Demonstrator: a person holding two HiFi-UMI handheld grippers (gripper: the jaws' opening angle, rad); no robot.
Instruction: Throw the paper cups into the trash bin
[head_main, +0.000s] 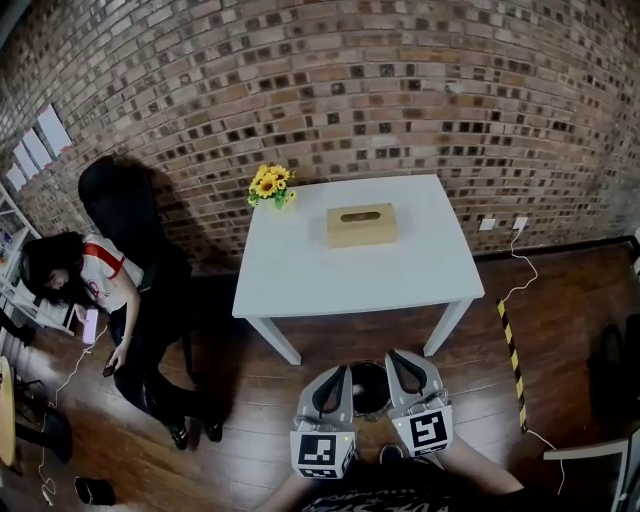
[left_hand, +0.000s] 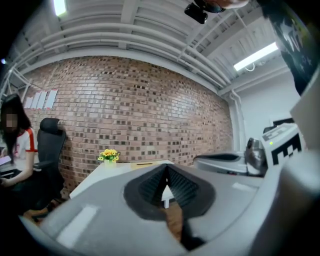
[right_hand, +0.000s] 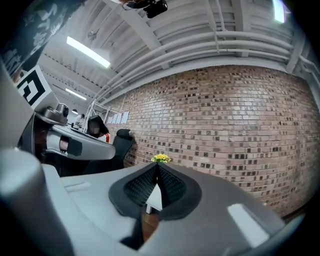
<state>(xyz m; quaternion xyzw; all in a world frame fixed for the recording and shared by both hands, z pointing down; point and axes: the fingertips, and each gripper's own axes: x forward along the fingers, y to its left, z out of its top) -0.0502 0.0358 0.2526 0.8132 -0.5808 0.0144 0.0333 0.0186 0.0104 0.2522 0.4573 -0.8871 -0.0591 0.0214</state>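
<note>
Fingers of the left gripper are pressed together with nothing between them; the right gripper is closed and empty too. Seen from above, the bin stands on the floor between them, just before the table

The head view looks steeply down from high up, standing back from the front of the white table and facing the brick wall. The left gripper and right gripper sit close at its bottom edge. Each gripper view rides near tabletop level, aimed along its own jaws at table and wall and tipped up enough to take in the ceiling. All three views share table, wall and flowers — and each gripper view catches the other gripper at its side.
</note>
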